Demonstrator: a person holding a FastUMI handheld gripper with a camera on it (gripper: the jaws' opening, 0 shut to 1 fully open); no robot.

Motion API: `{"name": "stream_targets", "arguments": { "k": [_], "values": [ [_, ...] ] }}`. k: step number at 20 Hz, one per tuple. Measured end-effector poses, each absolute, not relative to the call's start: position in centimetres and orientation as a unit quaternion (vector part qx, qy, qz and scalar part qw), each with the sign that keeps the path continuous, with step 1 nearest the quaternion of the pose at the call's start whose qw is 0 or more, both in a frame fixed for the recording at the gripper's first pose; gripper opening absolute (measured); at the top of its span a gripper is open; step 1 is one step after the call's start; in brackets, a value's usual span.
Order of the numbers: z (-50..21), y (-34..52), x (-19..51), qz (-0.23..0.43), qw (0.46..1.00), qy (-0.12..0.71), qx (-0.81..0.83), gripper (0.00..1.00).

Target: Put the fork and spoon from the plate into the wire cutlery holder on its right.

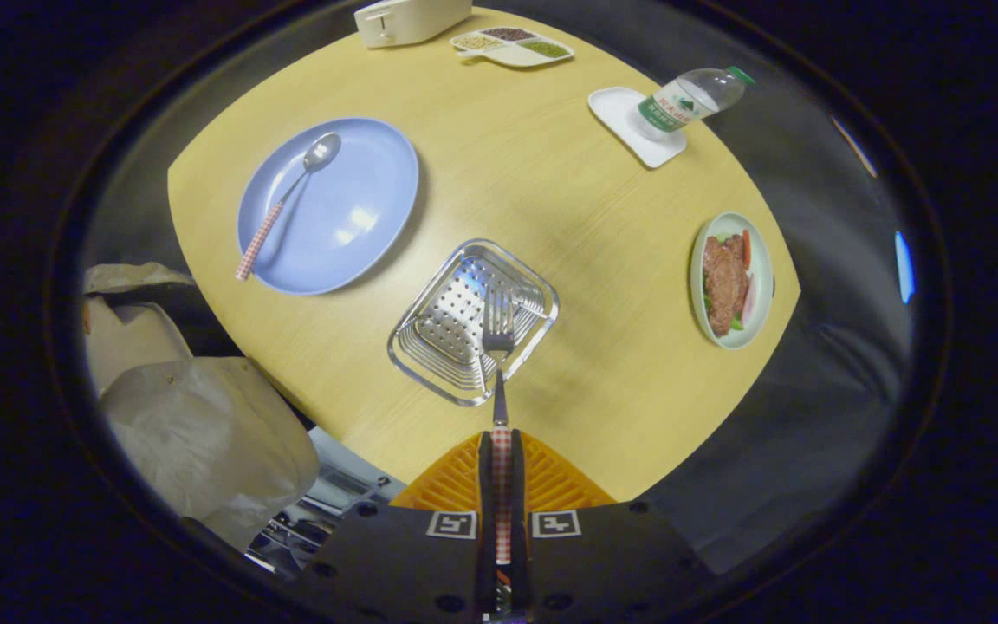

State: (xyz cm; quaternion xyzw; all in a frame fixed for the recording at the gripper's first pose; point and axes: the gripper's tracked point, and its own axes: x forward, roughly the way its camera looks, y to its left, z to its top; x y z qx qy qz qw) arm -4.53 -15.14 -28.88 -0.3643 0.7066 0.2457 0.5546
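The claw (501, 451) is clamped on the fork (499, 347) by its checked handle – thin, stiff, light (maybe slippery) – prongs over the holder (430, 364), spoon (291, 195) at ten o'clock.

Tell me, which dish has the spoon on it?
The blue plate, beyond the fingers, holds the spoon. The green dish has food; the white tray a bottle. The gripper clamps the fork.

The fork's (499, 347) checked handle is partly hidden between the fingers (483, 485), and the toaster (411, 19) at upper centre is cut off.
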Motion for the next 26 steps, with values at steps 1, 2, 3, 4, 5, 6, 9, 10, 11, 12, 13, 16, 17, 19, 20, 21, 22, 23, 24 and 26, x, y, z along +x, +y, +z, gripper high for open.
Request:
{"name": "stream_targets", "arguments": {
  "k": [1,2,3,4,5,6,9,10,11,12,13,16,17,19,20,21,22,23,24,26],
  "values": [
    [-29.1,-15.1,-4.6,0.248,0.545,0.712,-0.368,0.09],
    [-29.4,-15.1,-4.5,0.251,0.537,0.715,-0.372,0.09],
    [-29.6,-15.1,-4.5,0.252,0.529,0.717,-0.377,0.09],
    [-29.8,-14.9,-4.5,0.253,0.524,0.720,-0.379,0.09],
    [-29.9,-14.7,-4.4,0.255,0.521,0.720,-0.382,0.09],
    [-30.0,-14.3,-4.3,0.258,0.517,0.719,-0.387,0.09],
    [-30.6,-13.2,-4.3,0.266,0.507,0.719,-0.394,0.09],
    [-30.9,-13.1,-4.2,0.266,0.506,0.719,-0.396,0.09],
    [-31.2,-12.9,-4.1,0.266,0.504,0.719,-0.398,0.09],
    [-31.4,-12.8,-4.1,0.265,0.502,0.721,-0.398,0.09],
    [-31.6,-12.7,-4.1,0.264,0.502,0.722,-0.397,0.09],
    [-32.2,-12.5,-3.9,0.260,0.507,0.724,-0.390,0.09],
    [-32.1,-12.4,-3.9,0.259,0.507,0.725,-0.389,0.10],
    [-32.1,-12.4,-3.9,0.258,0.508,0.725,-0.387,0.10],
    [-32.0,-12.3,-3.7,0.258,0.511,0.724,-0.385,0.10],
    [-32.2,-12.4,-3.7,0.255,0.514,0.725,-0.381,0.12],
    [-32.1,-12.5,-3.5,0.249,0.520,0.724,-0.379,0.13],
    [-32.2,-12.6,-3.6,0.247,0.524,0.724,-0.373,0.15],
    [-32.1,-12.5,-3.4,0.246,0.530,0.723,-0.369,0.19],
    [-31.9,-12.4,-3.1,0.247,0.545,0.714,-0.363,0.28]
  ]
}}
